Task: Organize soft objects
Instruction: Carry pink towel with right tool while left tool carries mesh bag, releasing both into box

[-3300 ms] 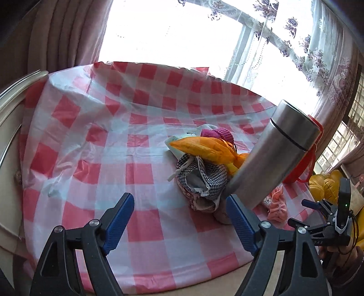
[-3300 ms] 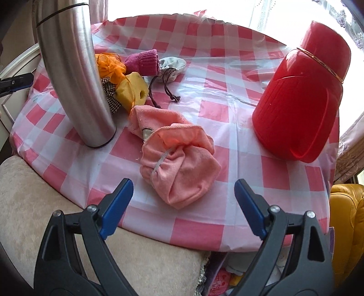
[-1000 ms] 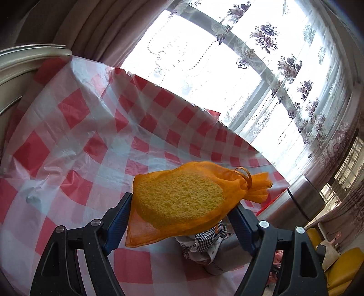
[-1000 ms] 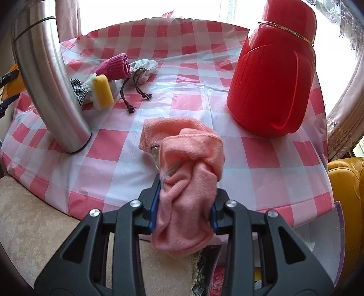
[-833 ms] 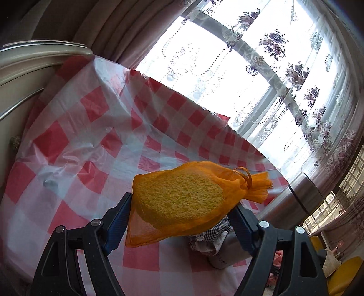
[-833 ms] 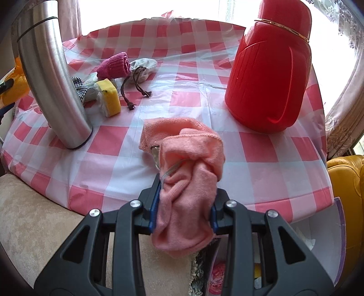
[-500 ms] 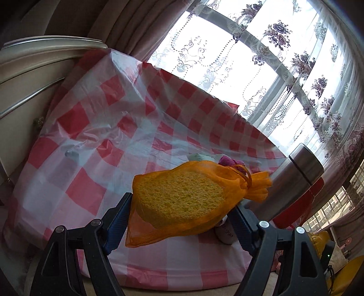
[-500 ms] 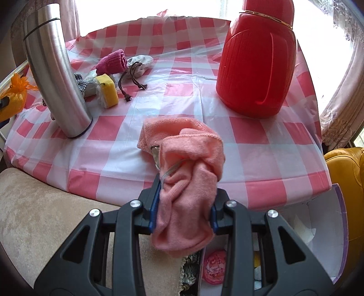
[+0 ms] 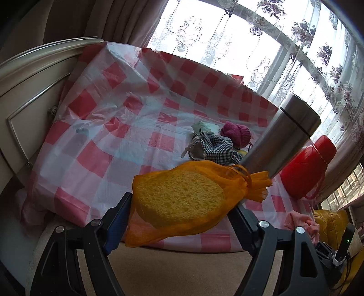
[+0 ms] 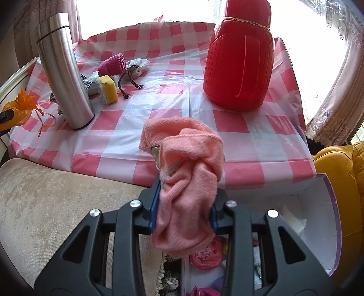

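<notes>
Checked tablecloth [image 10: 173,118] carries steel flask [image 10: 63,72], red jug [image 10: 238,66], pouches [image 10: 136,65].

This is a home, most likely a living or sitting room. A table [image 10: 261,141] under a pink-and-white checked plastic cloth [image 9: 136,127] stands before a big window [image 9: 238,45] in the upper right of the left wrist view, hung with flower-embroidered lace curtains [image 9: 318,34] and heavier drapes [image 9: 91,20] at upper left. Household things bear it out: a red thermos jug [image 10: 238,63] and a steel flask [image 10: 61,68] on the table, a yellow leather seat [image 10: 341,173] at the right edge of the right wrist view, beige upholstery [image 10: 56,205] at lower left, and cream panelled furniture [image 9: 29,91] with a small knob on the left of the left wrist view.
</notes>
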Tool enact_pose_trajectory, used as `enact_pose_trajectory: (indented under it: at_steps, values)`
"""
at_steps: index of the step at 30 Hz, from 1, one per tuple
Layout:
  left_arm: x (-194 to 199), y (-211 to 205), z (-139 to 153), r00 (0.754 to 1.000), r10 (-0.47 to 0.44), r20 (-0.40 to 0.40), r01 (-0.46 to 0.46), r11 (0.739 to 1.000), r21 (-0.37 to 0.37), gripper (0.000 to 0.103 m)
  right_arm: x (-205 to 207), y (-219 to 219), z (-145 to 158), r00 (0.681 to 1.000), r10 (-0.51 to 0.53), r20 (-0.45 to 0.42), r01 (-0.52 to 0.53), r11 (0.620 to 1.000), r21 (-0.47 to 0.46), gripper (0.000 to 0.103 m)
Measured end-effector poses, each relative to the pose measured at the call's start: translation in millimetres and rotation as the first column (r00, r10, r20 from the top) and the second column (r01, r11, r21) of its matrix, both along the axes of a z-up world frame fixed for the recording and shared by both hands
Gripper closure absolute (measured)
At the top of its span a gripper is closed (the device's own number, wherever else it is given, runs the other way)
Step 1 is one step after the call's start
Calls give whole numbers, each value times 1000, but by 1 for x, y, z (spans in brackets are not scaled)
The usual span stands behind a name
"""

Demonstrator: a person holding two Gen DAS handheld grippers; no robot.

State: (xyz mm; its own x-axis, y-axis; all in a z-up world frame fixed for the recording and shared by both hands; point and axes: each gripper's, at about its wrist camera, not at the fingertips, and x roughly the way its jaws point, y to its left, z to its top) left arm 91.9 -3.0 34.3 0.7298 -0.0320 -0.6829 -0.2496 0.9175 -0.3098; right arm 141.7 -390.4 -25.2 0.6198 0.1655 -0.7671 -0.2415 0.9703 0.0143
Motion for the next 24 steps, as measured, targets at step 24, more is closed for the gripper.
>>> enact_pose_trajectory:
  at_steps: [24]
  values:
    - [-20, -139, 9, 959, -283, -26, 283, 959, 4, 22, -50, -69, 14, 997, -80, 4, 80, 997, -7, 64]
